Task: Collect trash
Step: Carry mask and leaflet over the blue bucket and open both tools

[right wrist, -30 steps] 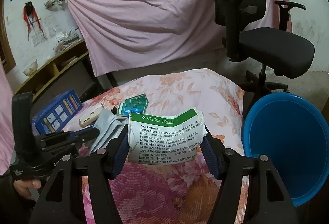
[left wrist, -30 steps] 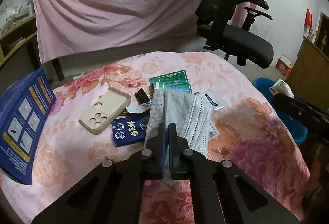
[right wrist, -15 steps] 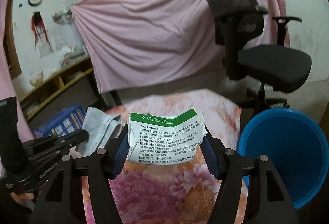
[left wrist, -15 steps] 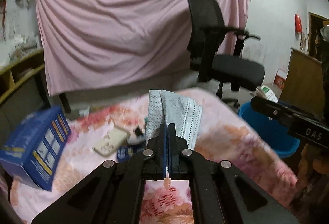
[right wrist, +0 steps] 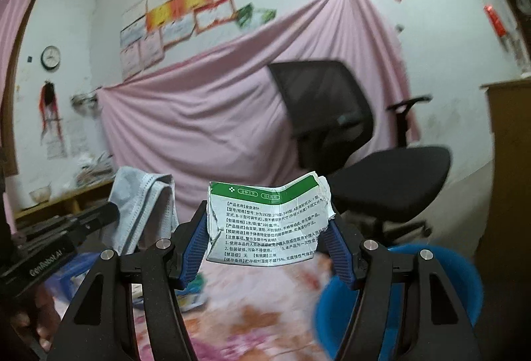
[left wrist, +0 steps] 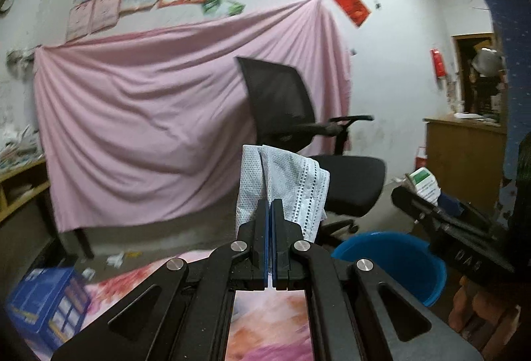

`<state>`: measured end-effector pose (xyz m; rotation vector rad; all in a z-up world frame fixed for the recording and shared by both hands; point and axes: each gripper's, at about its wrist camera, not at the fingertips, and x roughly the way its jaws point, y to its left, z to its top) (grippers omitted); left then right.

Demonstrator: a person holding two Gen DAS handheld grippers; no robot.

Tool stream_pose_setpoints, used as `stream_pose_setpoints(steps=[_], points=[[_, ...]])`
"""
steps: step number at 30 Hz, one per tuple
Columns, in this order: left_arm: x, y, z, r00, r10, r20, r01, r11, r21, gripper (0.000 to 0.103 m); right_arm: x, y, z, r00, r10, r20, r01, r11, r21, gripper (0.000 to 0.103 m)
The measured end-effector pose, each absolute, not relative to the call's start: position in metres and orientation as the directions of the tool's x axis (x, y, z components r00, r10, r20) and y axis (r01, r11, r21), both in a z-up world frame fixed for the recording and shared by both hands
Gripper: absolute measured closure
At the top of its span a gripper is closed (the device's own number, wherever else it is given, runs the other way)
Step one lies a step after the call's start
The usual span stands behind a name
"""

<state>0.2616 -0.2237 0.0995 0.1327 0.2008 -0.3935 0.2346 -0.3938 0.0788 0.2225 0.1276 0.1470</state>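
Two grippers are up in the air, each clamping a piece of trash. The left gripper has its jaws pressed together on a grey disposable face mask, which sticks up past the fingertips and droops toward 3 o'clock. The right gripper pinches a torn white-and-green paper packet between its blue pads, the printed side facing the camera. In the right wrist view a blue plastic basin sits at 4 o'clock; what it holds cannot be made out. Behind it stands a black office chair. A blue carton rests on the floral bedspread at 8 o'clock in the left view.
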Motion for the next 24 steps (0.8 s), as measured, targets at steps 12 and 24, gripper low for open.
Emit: stream_pose_setpoints(steps=[12, 24], points=[[0.277, -0.316, 0.089, 0.811, -0.517, -0.273, 0.549, 0.834, 0.053, 0.103, 0.239, -0.482, 0.056, 0.978, 0.018, -0.209, 0.058, 0.934, 0.352, 0.039], [0.324, -0.350, 0.051, 0.693, -0.514, -0.506, 0.559, 0.826, -0.072, 0.103, 0.265, -0.517, 0.012, 0.899, 0.058, -0.434, 0.162, 0.877, 0.452, 0.039]])
